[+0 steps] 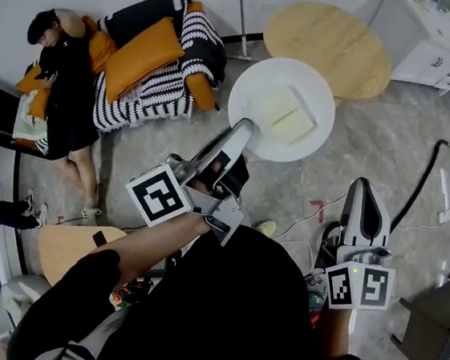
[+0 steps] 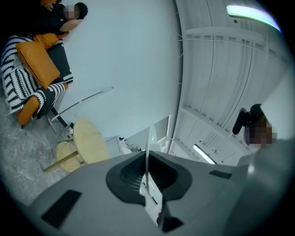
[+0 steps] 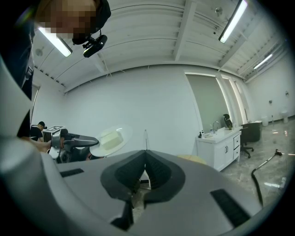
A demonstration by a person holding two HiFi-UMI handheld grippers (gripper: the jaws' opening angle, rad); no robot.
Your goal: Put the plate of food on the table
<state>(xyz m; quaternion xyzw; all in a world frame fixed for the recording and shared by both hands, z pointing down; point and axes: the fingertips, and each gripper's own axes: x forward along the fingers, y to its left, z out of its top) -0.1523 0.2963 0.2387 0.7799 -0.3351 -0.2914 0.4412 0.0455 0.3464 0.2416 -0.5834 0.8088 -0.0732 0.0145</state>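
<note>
Round white plate [image 1: 320, 89] with pale rectangular food slab [image 1: 285, 113]: clamped at its near rim between the jaws of the left gripper [image 1: 247, 128], held in the air just short of the round light-wood table [image 1: 329, 42] (not resting on it). Right gripper [image 1: 363, 187]: jaws together with nothing between, farther from that table.

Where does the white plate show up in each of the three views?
Head view: upper centre, the white plate, near rim in the left gripper.
Left gripper view: edge-on, a thin white line clamped between the jaws.
Right gripper view: left of centre, above the jaws.
Shared landmark: the round wooden table.
</note>
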